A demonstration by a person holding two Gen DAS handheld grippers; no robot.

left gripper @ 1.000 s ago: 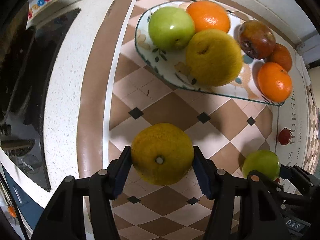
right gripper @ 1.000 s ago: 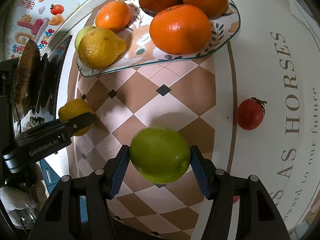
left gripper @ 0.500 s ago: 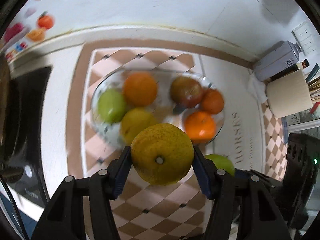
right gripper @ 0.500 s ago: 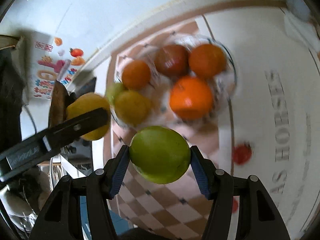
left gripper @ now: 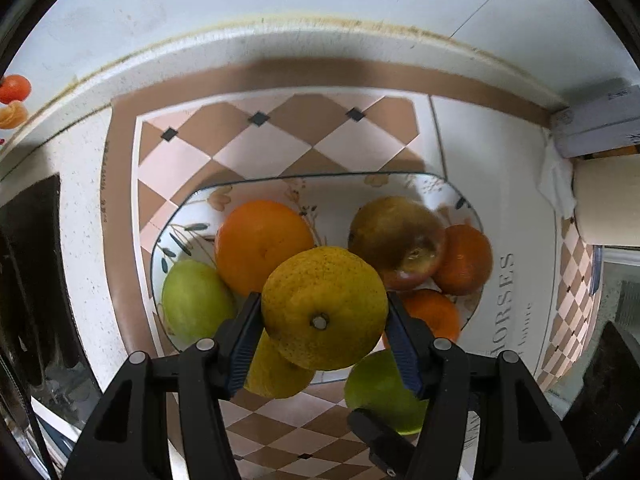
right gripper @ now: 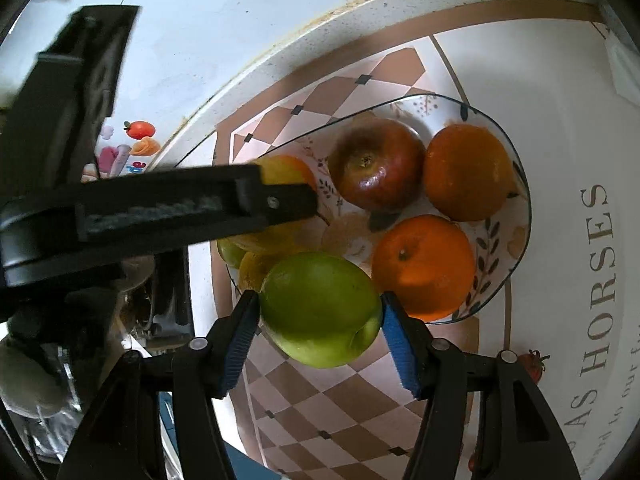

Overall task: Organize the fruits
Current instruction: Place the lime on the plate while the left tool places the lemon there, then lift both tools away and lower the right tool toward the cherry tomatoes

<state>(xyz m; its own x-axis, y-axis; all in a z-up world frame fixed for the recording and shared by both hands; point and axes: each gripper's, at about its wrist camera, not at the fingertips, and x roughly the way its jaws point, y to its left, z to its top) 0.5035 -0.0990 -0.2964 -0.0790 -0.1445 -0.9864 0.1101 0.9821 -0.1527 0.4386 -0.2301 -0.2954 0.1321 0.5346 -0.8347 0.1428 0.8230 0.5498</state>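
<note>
Left tool (left gripper: 322,336): clamped on a yellow-green citrus fruit (left gripper: 324,308), round, with pitted, speckled rind and a small stem scar facing the camera. Both blue ribbed pads press its sides. The fruit hangs above the near part of the glass dish (left gripper: 192,200).

Right tool (right gripper: 320,340): its jaws are opening with a smooth, glossy green apple (right gripper: 320,312) between them. The left pad lies against the apple's skin; a narrow gap shows at the right pad. The apple sits over the near rim of the dish.

Dish: clear glass, oblong with rounded corners, printed with leaf and flower motifs. Beyond the left tool it carries a large orange (left gripper: 262,246), dimpled; a second green apple (left gripper: 196,300) to the left; a red-brown apple (left gripper: 396,240) with a dull, blemished skin; and two smaller oranges (left gripper: 464,260) to the right. A yellow fruit (left gripper: 276,372) lies directly below the held citrus, partly hidden.

Counter (left gripper: 80,184): white speckled stone, covered by a smooth mat (left gripper: 248,148) in a brown and pink diamond pattern with small black squares. Right of the right tool, a small red tomato-like fruit (right gripper: 532,362) lies on the mat's white lettered part.
</note>
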